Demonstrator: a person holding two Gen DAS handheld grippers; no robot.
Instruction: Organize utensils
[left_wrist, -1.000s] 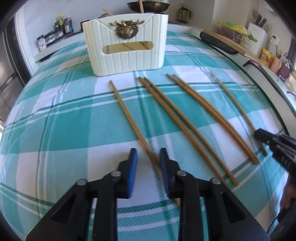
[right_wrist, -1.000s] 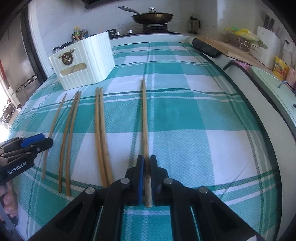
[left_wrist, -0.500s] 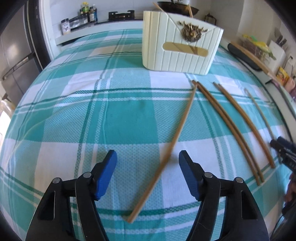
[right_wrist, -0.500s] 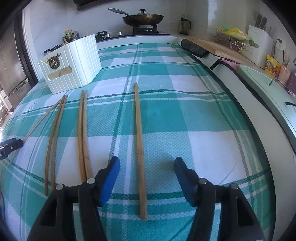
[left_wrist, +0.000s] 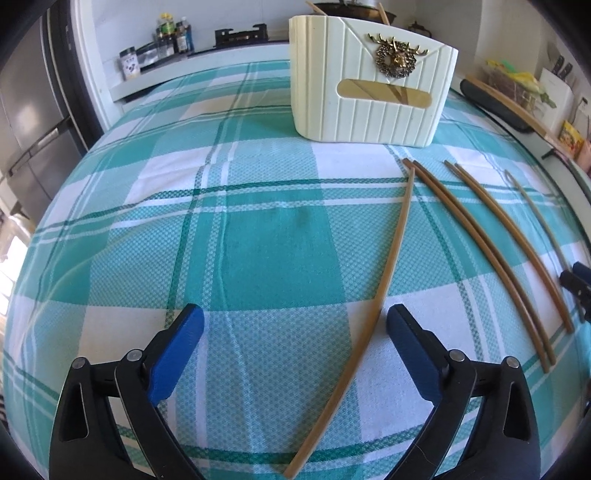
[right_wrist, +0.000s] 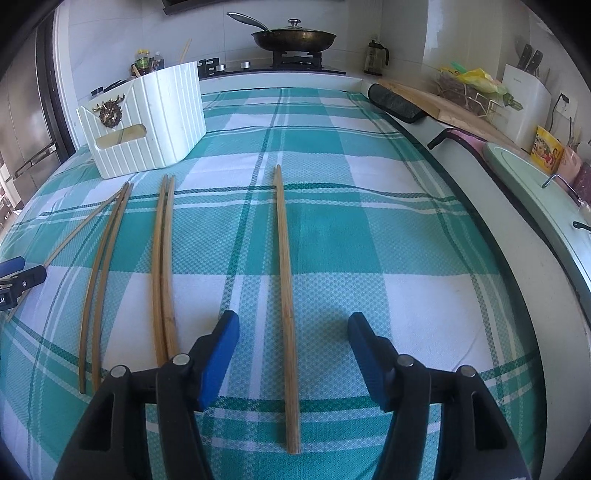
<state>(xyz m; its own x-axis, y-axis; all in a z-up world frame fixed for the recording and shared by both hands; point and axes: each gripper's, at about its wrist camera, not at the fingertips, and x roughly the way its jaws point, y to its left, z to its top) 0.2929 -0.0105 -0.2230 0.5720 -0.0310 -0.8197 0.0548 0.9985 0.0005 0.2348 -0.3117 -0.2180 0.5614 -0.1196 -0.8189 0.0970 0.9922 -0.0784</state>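
Note:
Several long wooden chopsticks lie on a teal plaid cloth. In the left wrist view my left gripper (left_wrist: 293, 325) is open and empty; a single chopstick (left_wrist: 376, 306) lies on the cloth between its jaws, nearer the right one. Two chopstick pairs (left_wrist: 491, 251) lie to its right. In the right wrist view my right gripper (right_wrist: 293, 332) is open and empty, with another single chopstick (right_wrist: 286, 291) lying between its jaws. A cream ribbed holder box (left_wrist: 373, 74) with a brass deer emblem stands at the far side and shows in the right wrist view (right_wrist: 147, 118) too.
A stove with a lidded pan (right_wrist: 293, 37) stands behind the table. A counter with a cutting board (right_wrist: 436, 103), knife block (right_wrist: 524, 99) and sink cover (right_wrist: 535, 184) runs along the right. Spice jars (left_wrist: 166, 37) and a fridge (left_wrist: 29, 122) are at the left.
Both grippers have opened wide and let go of their single chopsticks, which now lie on the cloth. The left gripper has swung left; its chopstick now angles toward the pairs.

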